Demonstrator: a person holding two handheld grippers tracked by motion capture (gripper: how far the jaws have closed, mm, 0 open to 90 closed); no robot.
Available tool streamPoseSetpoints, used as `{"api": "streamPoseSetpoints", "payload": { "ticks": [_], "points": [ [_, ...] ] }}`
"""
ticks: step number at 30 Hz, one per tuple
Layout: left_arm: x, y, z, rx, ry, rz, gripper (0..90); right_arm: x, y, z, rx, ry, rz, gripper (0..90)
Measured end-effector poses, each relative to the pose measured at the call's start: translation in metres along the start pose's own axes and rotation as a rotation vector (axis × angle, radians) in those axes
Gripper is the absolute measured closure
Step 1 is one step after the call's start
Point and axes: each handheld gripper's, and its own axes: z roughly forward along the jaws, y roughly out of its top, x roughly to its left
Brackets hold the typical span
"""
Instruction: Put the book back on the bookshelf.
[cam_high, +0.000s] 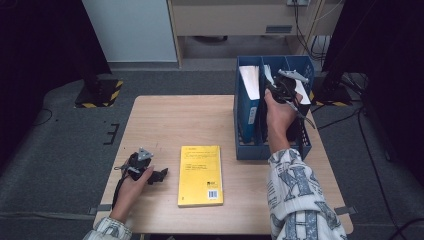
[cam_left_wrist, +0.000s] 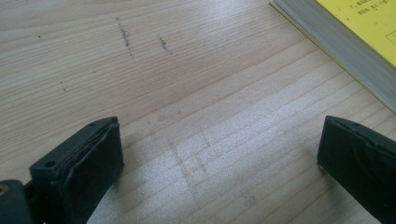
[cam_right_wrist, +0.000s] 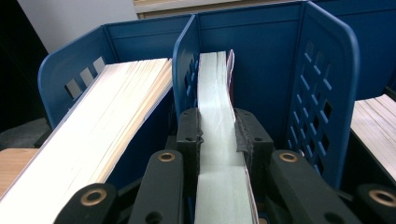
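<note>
right gripper (cam_right_wrist: 217, 133) — fingers clamp book (cam_right_wrist: 215, 116) in blue rack (cam_right_wrist: 327, 93) | left gripper (cam_left_wrist: 219, 154) — fingers apart

Blue rack, yellow book, pale wood on my screen

I see the file rack (cam_high: 248, 150) in deep blue; the book (cam_right_wrist: 219, 140) my black right gripper (cam_right_wrist: 218, 135) pinches shows white page edges and a dark red cover; a yellow book (cam_high: 200, 175) lies on the light wood-grain table (cam_high: 165, 125); my sleeve (cam_high: 300, 200) is white with a grey-blue print.
</note>
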Motion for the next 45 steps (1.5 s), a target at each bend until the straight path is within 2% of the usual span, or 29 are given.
{"api": "streamPoseSetpoints", "payload": {
  "ticks": [3,7,26,30,45],
  "points": [
    [0.0000,0.0001,0.0001,0.000,0.000,0.000,0.0,0.0003,0.0001,-0.0004,0.008,0.004,-0.012,73.4],
    [-0.0002,0.0001,0.0001,0.000,0.000,-0.001,0.0,-0.0016,-0.0016,-0.0019,0.006,0.011,0.006,73.2],
    [-0.0004,0.0003,0.0003,0.001,0.000,-0.002,0.0,0.0006,-0.0043,-0.0045,0.008,0.032,0.036,71.3],
    [-0.0005,0.0004,0.0004,0.001,0.000,-0.002,0.0,0.0006,-0.0054,-0.0049,0.004,0.041,0.059,70.2],
    [-0.0005,0.0004,0.0004,0.001,0.000,-0.002,0.0,-0.0011,-0.0057,-0.0052,-0.001,0.067,0.069,65.0]
  ]
}}
